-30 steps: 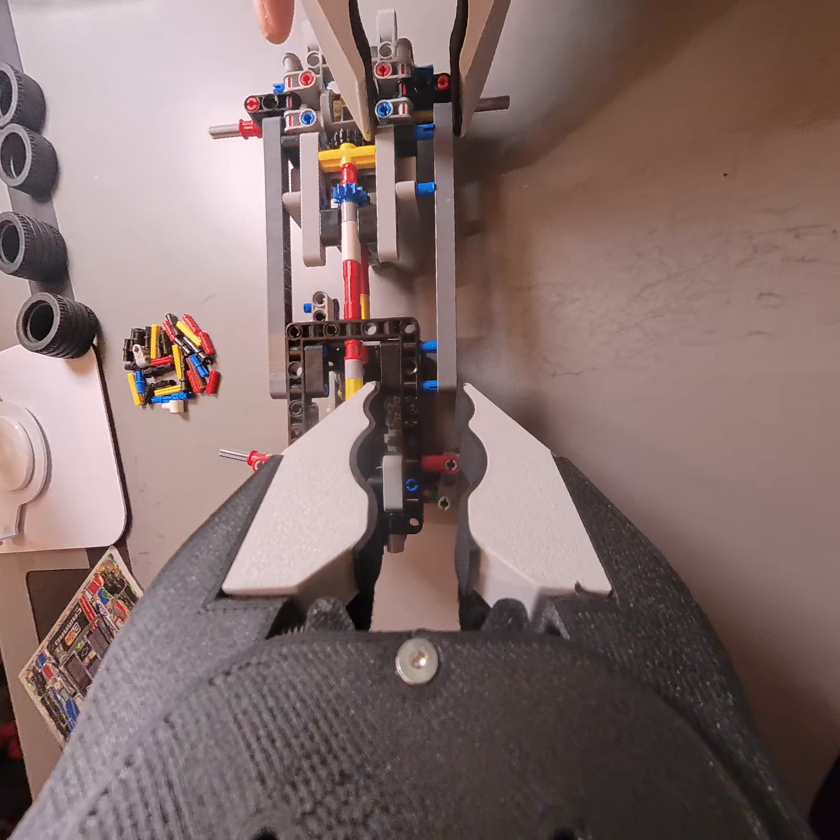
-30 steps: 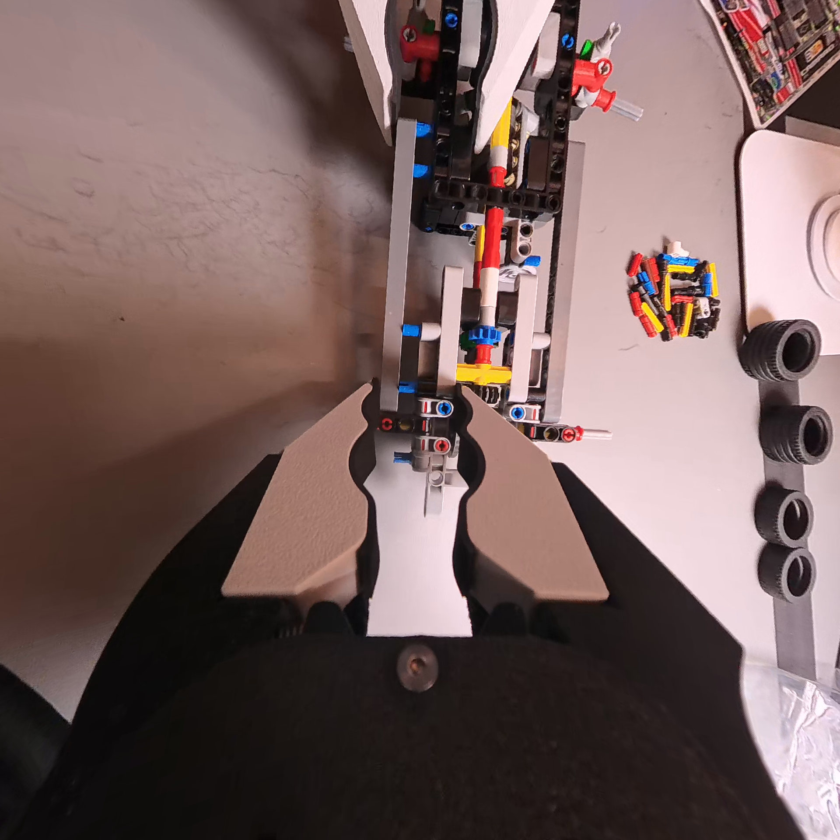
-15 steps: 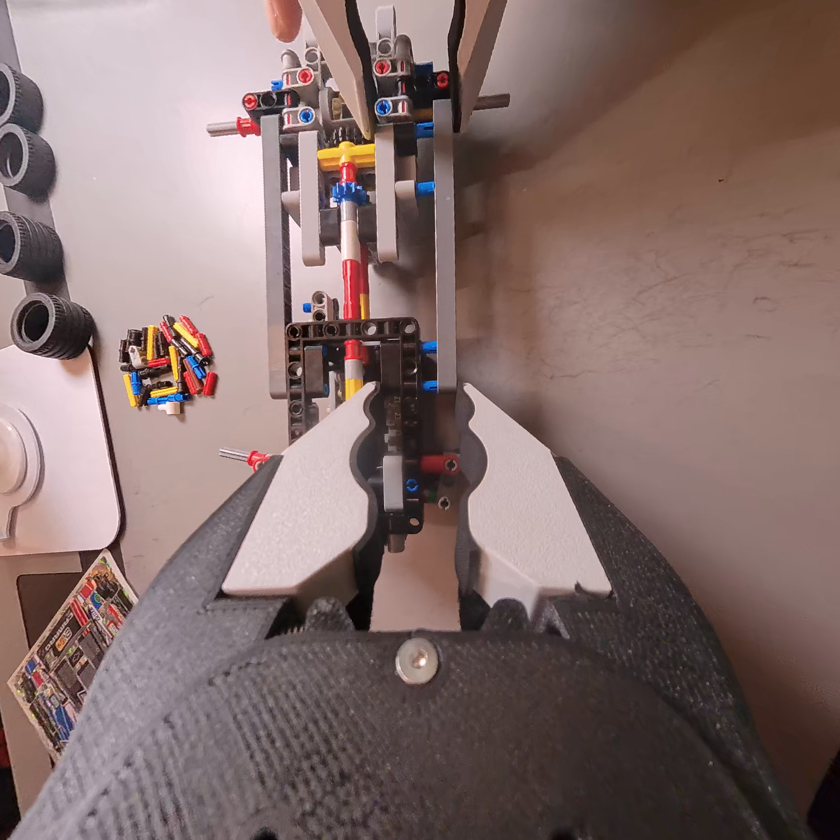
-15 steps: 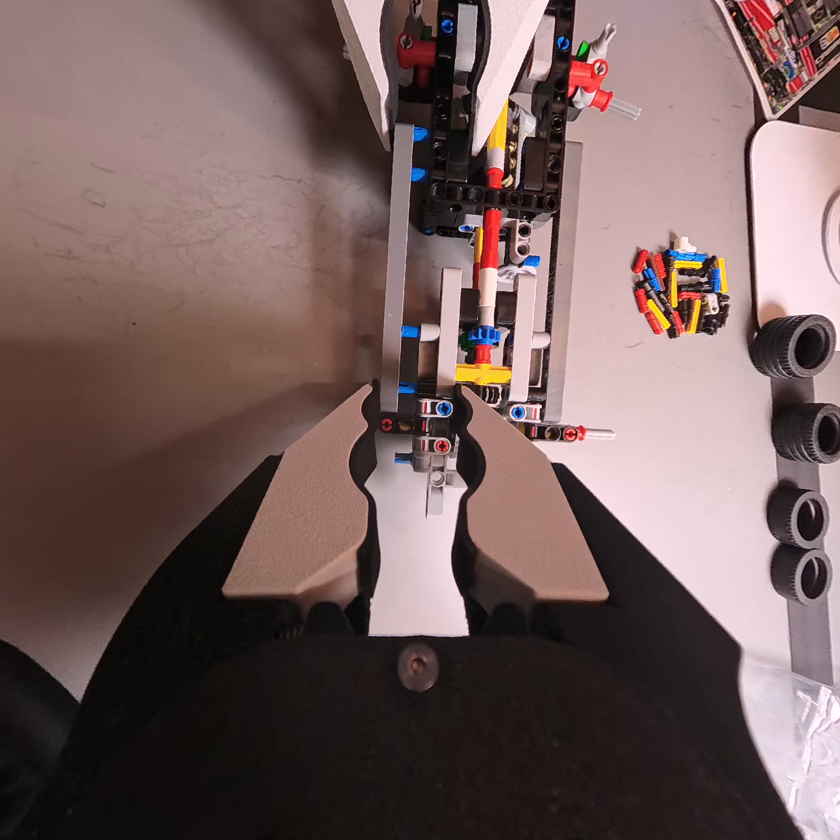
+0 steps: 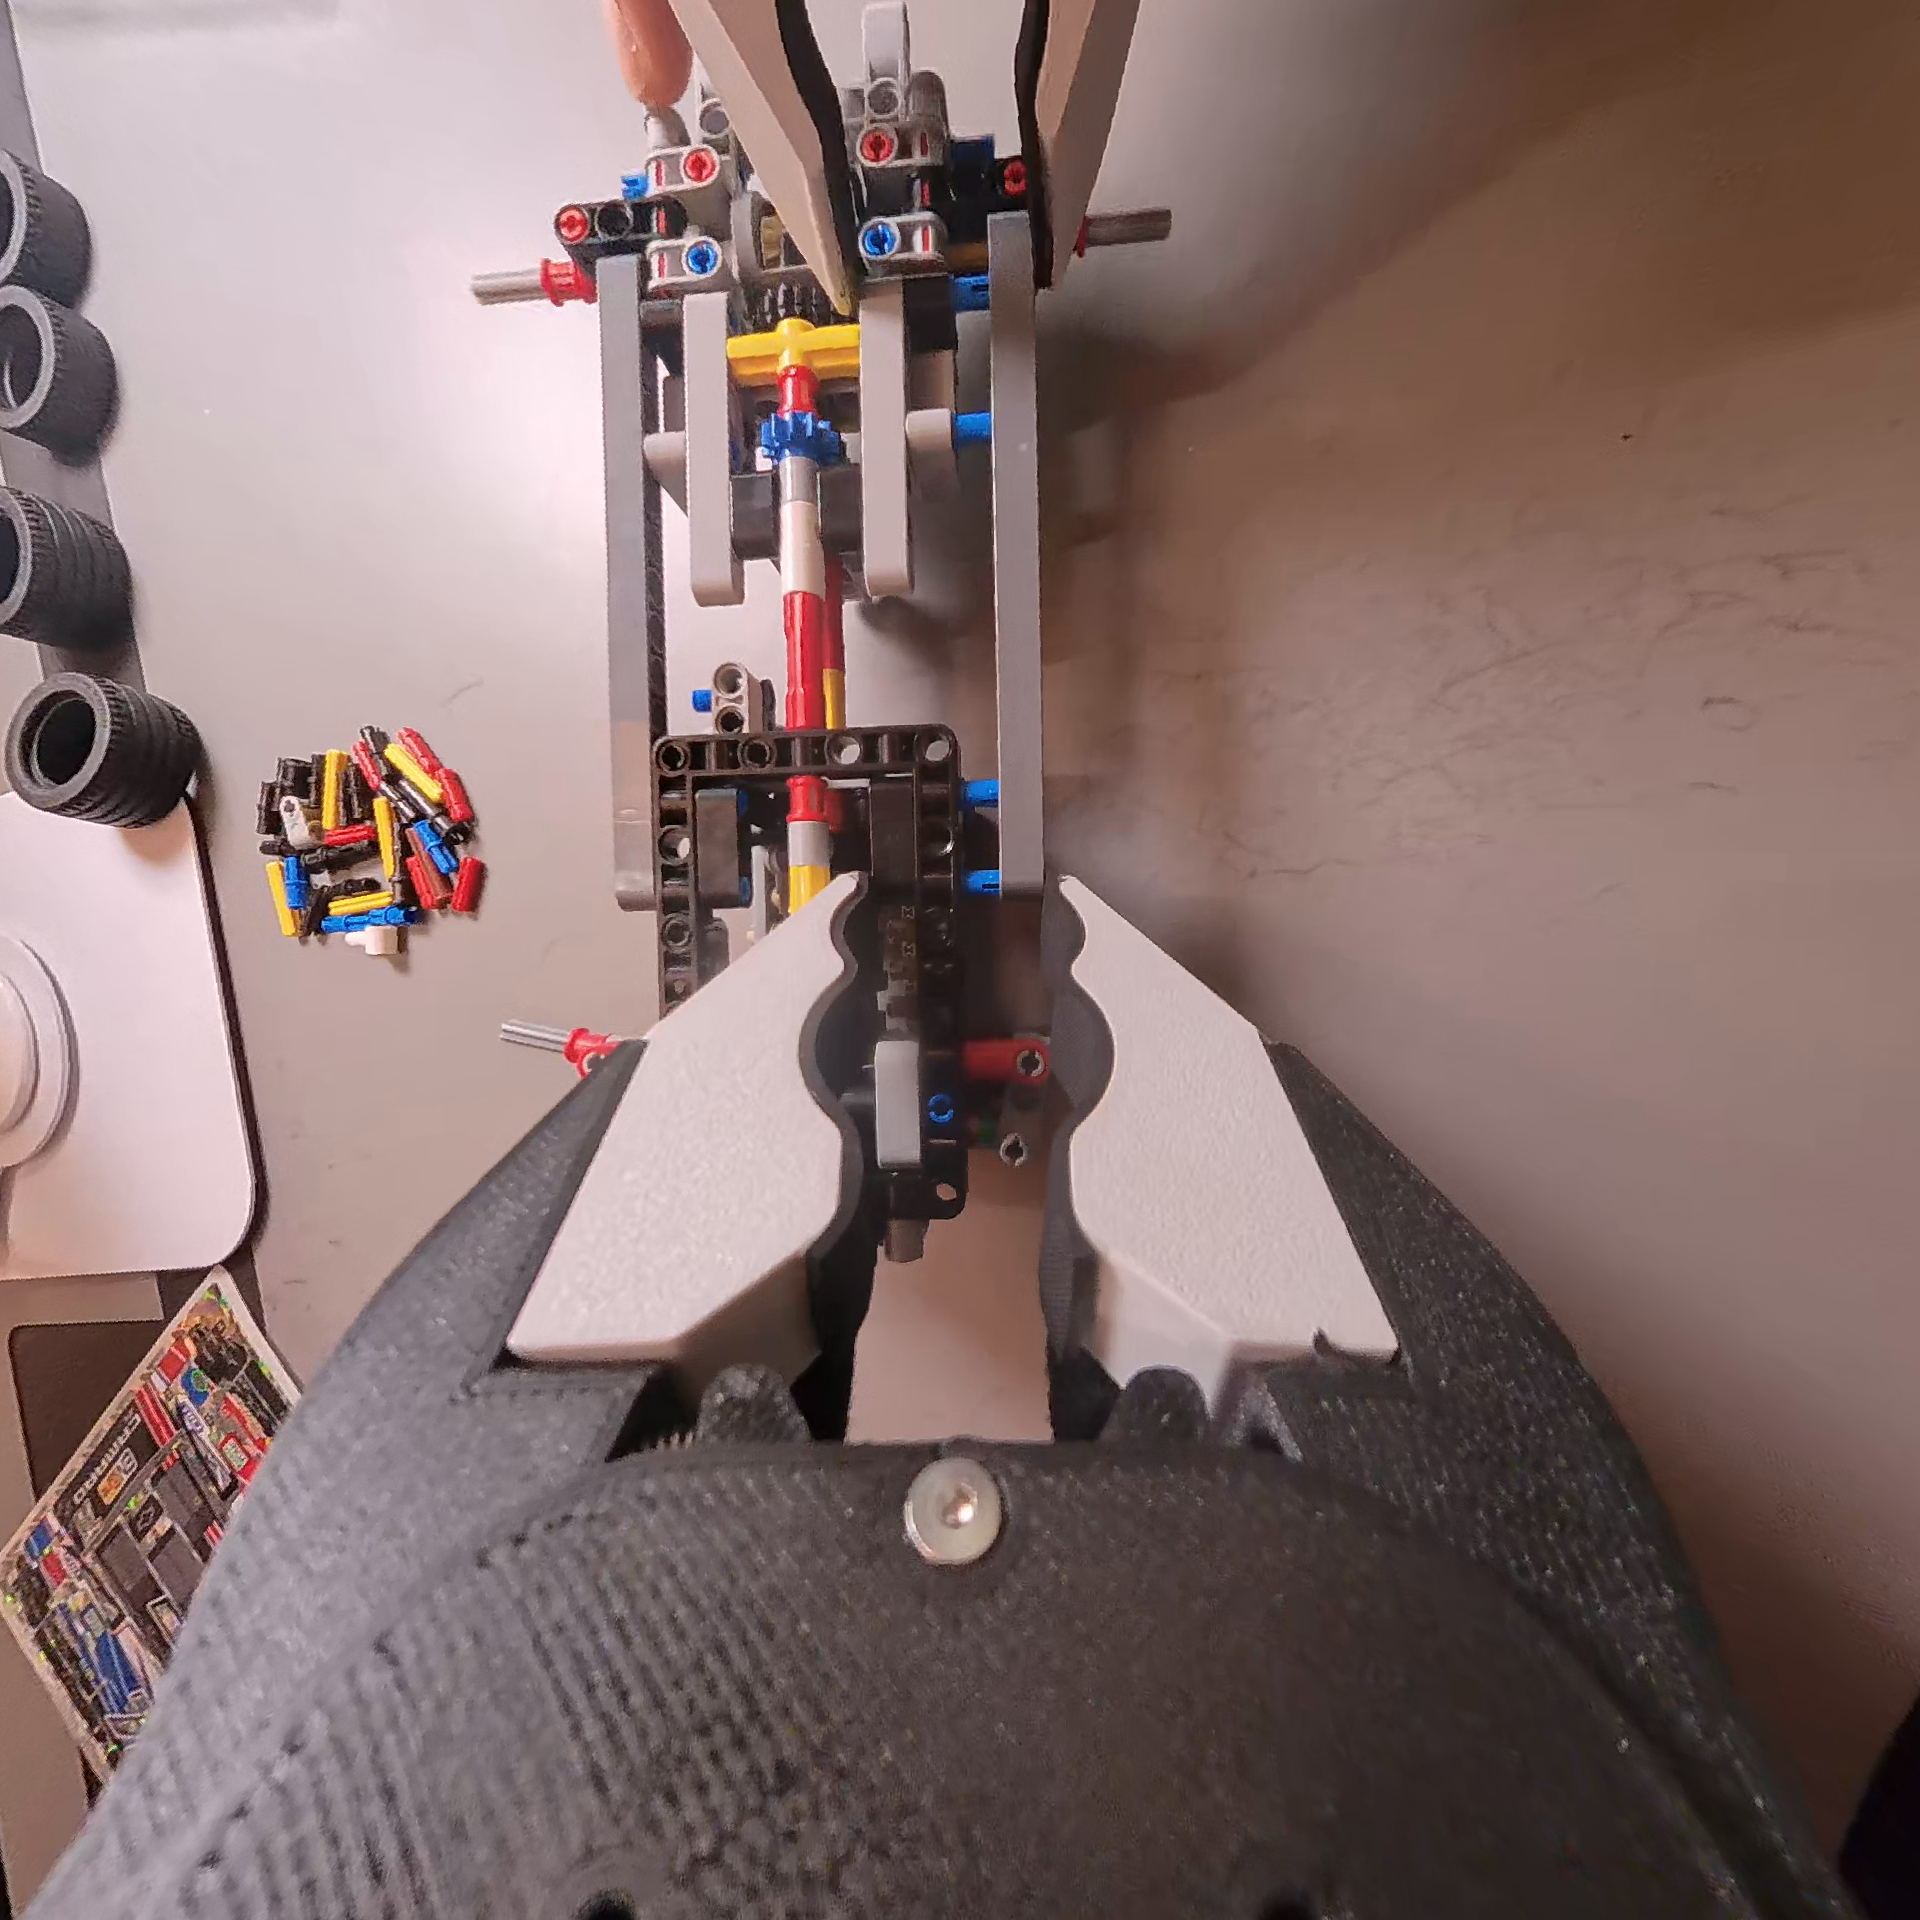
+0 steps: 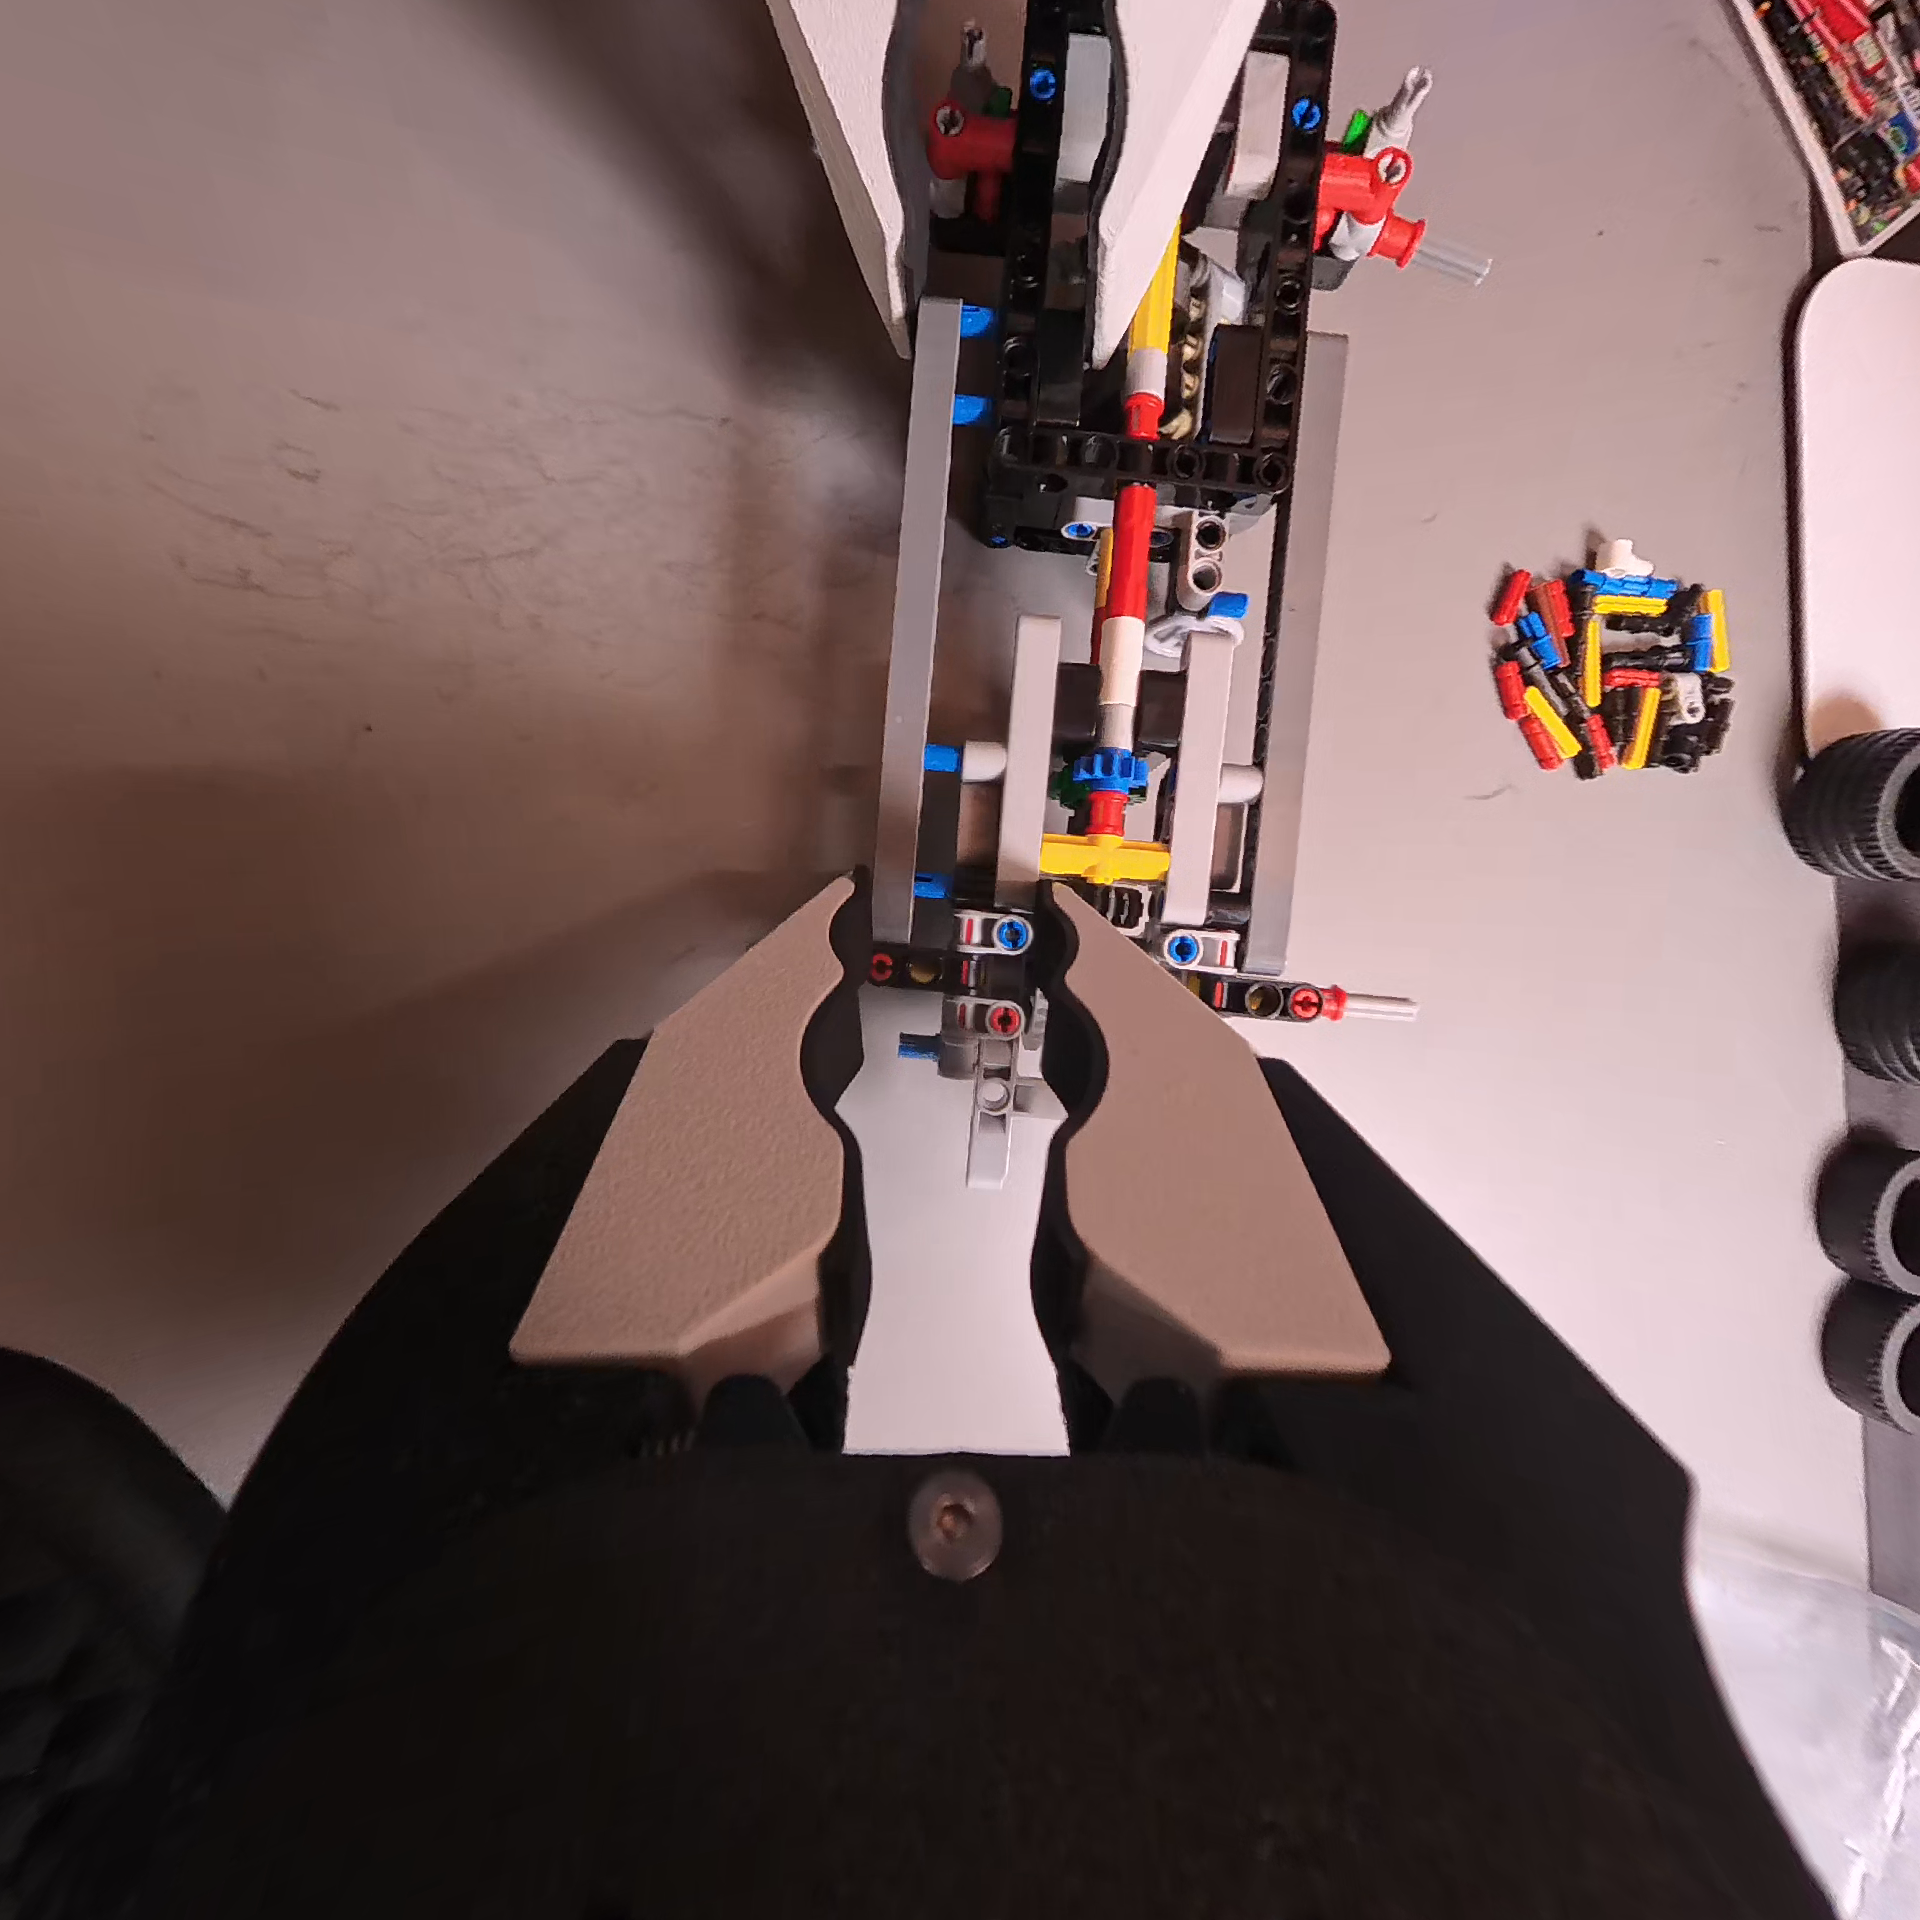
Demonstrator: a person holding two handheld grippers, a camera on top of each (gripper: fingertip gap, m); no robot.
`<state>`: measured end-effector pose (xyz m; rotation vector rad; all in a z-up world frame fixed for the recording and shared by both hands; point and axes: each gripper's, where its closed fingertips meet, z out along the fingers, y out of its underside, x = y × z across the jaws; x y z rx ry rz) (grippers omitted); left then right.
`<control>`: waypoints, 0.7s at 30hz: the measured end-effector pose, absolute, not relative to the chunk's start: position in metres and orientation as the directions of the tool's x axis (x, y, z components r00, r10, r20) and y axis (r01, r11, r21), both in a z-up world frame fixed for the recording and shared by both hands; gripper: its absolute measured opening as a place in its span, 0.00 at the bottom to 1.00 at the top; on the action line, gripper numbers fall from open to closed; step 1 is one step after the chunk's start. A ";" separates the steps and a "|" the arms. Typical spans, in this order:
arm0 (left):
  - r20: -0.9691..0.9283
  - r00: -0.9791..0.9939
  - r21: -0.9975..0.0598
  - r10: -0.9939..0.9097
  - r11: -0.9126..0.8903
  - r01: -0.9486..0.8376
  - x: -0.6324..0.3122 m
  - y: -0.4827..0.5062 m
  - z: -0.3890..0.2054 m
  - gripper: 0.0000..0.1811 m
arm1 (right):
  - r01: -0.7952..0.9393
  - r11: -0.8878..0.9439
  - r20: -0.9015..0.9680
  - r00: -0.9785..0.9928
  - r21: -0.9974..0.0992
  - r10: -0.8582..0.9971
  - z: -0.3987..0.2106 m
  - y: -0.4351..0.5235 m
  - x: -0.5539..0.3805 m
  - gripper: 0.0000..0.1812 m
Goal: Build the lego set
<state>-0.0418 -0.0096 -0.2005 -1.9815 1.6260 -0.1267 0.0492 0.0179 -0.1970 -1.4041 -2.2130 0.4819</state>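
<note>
A partly built lego chassis point(image 5: 1018, 571) has long grey beams, a black frame, a red and yellow axle and a blue gear. It spans between my two grippers over the grey table. My left gripper point(image 5: 958, 894) is shut on the black frame end. My right gripper point(image 6: 951, 904) is shut on the other end, at the small grey connectors with red and blue pins. The chassis also shows in the right wrist view point(image 6: 920, 571). Each gripper shows at the top of the other's view, the right one point(image 5: 935, 260) and the left one point(image 6: 997, 260).
A pile of small coloured pins point(image 5: 364, 842) point(image 6: 1610, 675) lies beside the chassis. Several black tyres point(image 5: 94, 764) point(image 6: 1870, 810) line the table edge next to a white pad point(image 5: 104, 1039). A printed booklet point(image 5: 125, 1496) and a plastic bag point(image 6: 1818, 1714) lie at the edges. A fingertip point(image 5: 649, 52) shows at the top. My right fingertips sit around 10 cm from my left ones.
Both grippers, with the chassis held between them, have drifted slightly away from the pin pile and the tyres. Both grips look unchanged.
</note>
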 end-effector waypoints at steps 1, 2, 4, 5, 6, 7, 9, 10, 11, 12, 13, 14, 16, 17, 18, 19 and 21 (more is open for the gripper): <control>-0.275 0.257 -0.477 -0.926 -0.101 -0.873 -0.041 -0.010 -0.200 0.17 | 0.744 0.415 0.200 -0.366 -0.523 0.909 -0.197 0.018 0.050 0.15; -0.277 0.258 -0.477 -0.926 -0.101 -0.873 -0.040 -0.010 -0.200 0.17 | 0.746 0.422 0.211 -0.367 -0.515 0.906 -0.199 0.020 0.050 0.15; -0.283 0.254 -0.471 -0.925 -0.097 -0.877 -0.040 -0.010 -0.200 0.17 | 0.749 0.438 0.233 -0.371 -0.497 0.899 -0.202 0.020 0.050 0.15; -0.287 0.253 -0.468 -0.924 -0.096 -0.879 -0.040 -0.010 -0.200 0.17 | 0.747 0.438 0.238 -0.367 -0.500 0.899 -0.202 0.020 0.050 0.15; -0.290 0.254 -0.468 -0.923 -0.095 -0.879 -0.040 -0.010 -0.200 0.17 | 0.748 0.437 0.245 -0.363 -0.500 0.899 -0.202 0.020 0.050 0.15; -0.294 0.254 -0.468 -0.921 -0.092 -0.879 -0.040 -0.010 -0.200 0.17 | 0.743 0.445 0.259 -0.362 -0.500 0.895 -0.202 0.020 0.050 0.15; -0.310 0.248 -0.462 -0.918 -0.083 -0.883 -0.040 -0.009 -0.200 0.17 | 0.736 0.450 0.281 -0.353 -0.505 0.892 -0.203 0.020 0.050 0.15; -0.322 0.245 -0.455 -0.915 -0.078 -0.887 -0.040 -0.008 -0.200 0.17 | 0.733 0.452 0.297 -0.343 -0.509 0.891 -0.204 0.021 0.050 0.15; -0.331 0.240 -0.446 -0.913 -0.073 -0.892 -0.040 -0.008 -0.200 0.17 | 0.729 0.455 0.316 -0.333 -0.511 0.888 -0.205 0.022 0.049 0.15; -0.334 0.236 -0.439 -0.913 -0.071 -0.896 -0.040 -0.008 -0.200 0.17 | 0.727 0.457 0.331 -0.324 -0.512 0.886 -0.206 0.023 0.049 0.14; -0.339 0.230 -0.431 -0.912 -0.066 -0.900 -0.040 -0.008 -0.200 0.17 | 0.726 0.458 0.342 -0.317 -0.513 0.885 -0.207 0.023 0.049 0.14; -0.349 0.225 -0.423 -0.910 -0.061 -0.904 -0.040 -0.008 -0.200 0.17 | 0.722 0.458 0.353 -0.308 -0.518 0.884 -0.208 0.023 0.049 0.14; -0.370 0.219 -0.410 -0.903 -0.053 -0.910 -0.041 -0.006 -0.201 0.17 | 0.718 0.452 0.366 -0.287 -0.529 0.885 -0.207 0.025 0.048 0.14; -0.378 0.218 -0.406 -0.900 -0.050 -0.913 -0.042 -0.005 -0.201 0.17 | 0.715 0.453 0.376 -0.280 -0.532 0.883 -0.206 0.026 0.048 0.13; -0.385 0.213 -0.400 -0.898 -0.046 -0.915 -0.042 -0.004 -0.201 0.16 | 0.714 0.449 0.378 -0.272 -0.537 0.885 -0.205 0.026 0.048 0.13; -0.394 0.207 -0.391 -0.896 -0.040 -0.920 -0.043 -0.004 -0.202 0.16 | 0.713 0.444 0.380 -0.264 -0.542 0.887 -0.205 0.026 0.047 0.13; -0.429 0.197 -0.354 -0.881 -0.037 -0.934 -0.047 0.000 -0.204 0.13 | 0.689 0.431 0.394 -0.224 -0.583 0.891 -0.195 0.027 0.043 0.09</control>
